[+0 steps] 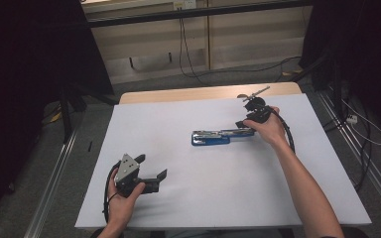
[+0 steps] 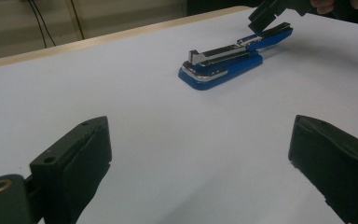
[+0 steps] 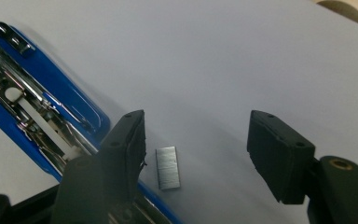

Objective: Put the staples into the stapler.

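A blue stapler [image 1: 211,137] [image 2: 223,63] lies swung open near the middle of the white table, its metal staple channel [image 3: 37,121] bared. My right gripper [image 1: 245,124] [image 3: 196,126] hovers at the stapler's right end, jaws apart and pointing down. On the table between them lies a short grey strip of staples [image 3: 168,168], and neither pad touches it. My left gripper [image 1: 153,166] [image 2: 200,130] rests at the front left, wide open with nothing in it, facing the stapler. The left gripper view also catches the right gripper [image 2: 265,14] above the stapler's far end.
A white sheet [image 1: 203,198] covers the table, and a wooden edge [image 1: 208,92] shows at the far side. Metal rails [image 1: 54,173] run along the floor on both sides. Cables [image 1: 188,59] lie beyond the table, with dark curtains left and right.
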A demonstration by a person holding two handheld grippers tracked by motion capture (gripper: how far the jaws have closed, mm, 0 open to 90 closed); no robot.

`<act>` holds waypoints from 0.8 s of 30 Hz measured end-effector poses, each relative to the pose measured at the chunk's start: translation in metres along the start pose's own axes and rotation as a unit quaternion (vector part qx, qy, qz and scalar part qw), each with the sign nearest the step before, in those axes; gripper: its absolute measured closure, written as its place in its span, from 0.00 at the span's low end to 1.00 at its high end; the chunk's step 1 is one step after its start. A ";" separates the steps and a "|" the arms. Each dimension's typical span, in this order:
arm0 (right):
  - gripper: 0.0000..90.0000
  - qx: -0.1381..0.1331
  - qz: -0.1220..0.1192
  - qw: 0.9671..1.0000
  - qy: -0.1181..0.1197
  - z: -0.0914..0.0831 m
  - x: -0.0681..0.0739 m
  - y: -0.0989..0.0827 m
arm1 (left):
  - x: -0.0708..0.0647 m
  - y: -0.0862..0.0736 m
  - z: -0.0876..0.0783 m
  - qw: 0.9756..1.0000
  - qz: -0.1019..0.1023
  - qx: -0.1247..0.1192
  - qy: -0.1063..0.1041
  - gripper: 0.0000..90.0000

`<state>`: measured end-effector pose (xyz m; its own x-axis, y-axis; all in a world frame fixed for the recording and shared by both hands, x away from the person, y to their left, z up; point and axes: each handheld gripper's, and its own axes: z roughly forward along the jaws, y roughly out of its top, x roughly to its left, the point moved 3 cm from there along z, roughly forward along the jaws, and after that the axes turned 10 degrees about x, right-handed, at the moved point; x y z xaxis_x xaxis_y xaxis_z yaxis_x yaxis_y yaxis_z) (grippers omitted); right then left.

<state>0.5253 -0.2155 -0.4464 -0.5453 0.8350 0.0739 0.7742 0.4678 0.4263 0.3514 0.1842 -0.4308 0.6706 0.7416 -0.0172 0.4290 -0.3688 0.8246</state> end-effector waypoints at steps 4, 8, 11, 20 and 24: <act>0.51 0.007 -0.008 1.000 0.012 0.000 0.002 0.003 | 0.001 0.000 0.000 1.000 0.000 -0.002 0.002 0.07; 0.59 0.020 -0.012 1.000 0.021 0.004 0.003 0.002 | 0.003 0.000 0.000 1.000 -0.001 0.000 0.005 0.07; 0.64 0.026 -0.016 0.999 0.022 0.006 0.003 0.002 | 0.003 0.000 0.001 1.000 -0.004 0.000 0.004 0.07; 0.71 0.043 -0.018 0.999 0.029 0.010 0.000 0.002 | 0.002 0.000 0.001 1.000 -0.002 0.000 0.002 0.07; 0.72 0.044 -0.017 0.998 0.031 0.011 0.000 0.002 | 0.002 0.000 0.001 1.000 -0.005 0.001 0.001 0.07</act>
<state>0.5302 -0.2115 -0.4553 -0.5889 0.7997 0.1165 0.7782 0.5222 0.3489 0.3533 0.1851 -0.4318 0.6651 0.7463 -0.0253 0.4375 -0.3620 0.8232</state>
